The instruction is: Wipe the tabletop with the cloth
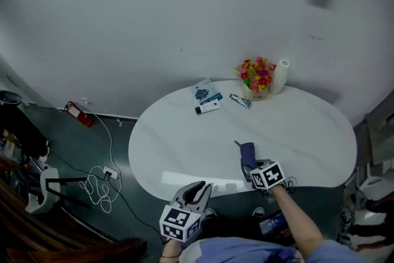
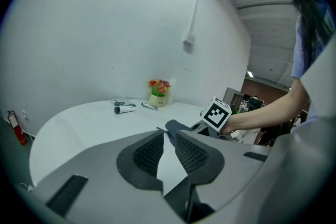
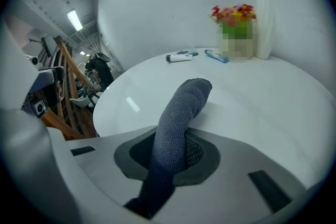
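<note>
between right gripper (image 3: 172, 153) jaws, the cloth (image 3: 185, 105) sits clamped.

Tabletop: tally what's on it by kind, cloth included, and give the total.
tubes: 2
packet: 1
flower pot: 1
white roll: 1
cloth: 1
Total: 6

Right gripper (image 3: 170, 157) clamps the cloth (image 3: 178, 118) — draped onto tabletop (image 3: 262, 97).
</note>
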Available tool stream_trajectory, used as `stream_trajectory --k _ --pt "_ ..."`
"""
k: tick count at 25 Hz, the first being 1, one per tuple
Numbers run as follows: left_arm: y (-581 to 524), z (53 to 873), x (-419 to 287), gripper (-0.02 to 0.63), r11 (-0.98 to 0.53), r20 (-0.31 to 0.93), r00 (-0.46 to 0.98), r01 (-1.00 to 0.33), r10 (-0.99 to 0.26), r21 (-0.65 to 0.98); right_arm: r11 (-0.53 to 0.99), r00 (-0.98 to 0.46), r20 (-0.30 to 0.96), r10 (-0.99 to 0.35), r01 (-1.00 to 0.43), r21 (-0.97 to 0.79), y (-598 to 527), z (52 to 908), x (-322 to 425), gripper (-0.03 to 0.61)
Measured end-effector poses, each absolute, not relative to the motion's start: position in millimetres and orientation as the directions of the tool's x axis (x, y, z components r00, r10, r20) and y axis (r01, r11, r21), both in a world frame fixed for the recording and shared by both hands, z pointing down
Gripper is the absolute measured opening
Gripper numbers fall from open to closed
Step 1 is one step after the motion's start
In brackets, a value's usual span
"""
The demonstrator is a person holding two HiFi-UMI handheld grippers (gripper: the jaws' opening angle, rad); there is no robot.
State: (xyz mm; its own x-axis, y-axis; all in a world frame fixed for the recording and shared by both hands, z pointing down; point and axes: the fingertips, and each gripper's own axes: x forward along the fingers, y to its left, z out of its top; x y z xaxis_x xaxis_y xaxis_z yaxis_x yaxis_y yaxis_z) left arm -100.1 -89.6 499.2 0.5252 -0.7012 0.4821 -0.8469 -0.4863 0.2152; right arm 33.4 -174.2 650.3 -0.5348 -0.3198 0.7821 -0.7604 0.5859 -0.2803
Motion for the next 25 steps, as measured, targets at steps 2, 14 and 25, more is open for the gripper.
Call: stream_trajectory --k 2,14,25 --pt "-95 497 -64 0.061 -0.516 0.474 0.561 -0.824 -0.679 0.236 0.544 -0.506 0.787 -0.353 -0.796 -0.267 -181 647 81 0.067" --pt "-112 489 133 0.061 -0.707 0.447 0.718 -0.668 -0.533 0.231 0.258 -0.302 0.814 -0.496 -0.947 -0.194 -173 646 351 0.067" --pt "-93 493 220 0.061 -0.764 0.468 0.757 -0.603 -0.457 0.229 0.009 -0.125 0.831 -0.543 -0.99 -0.143 -135 652 532 0.067"
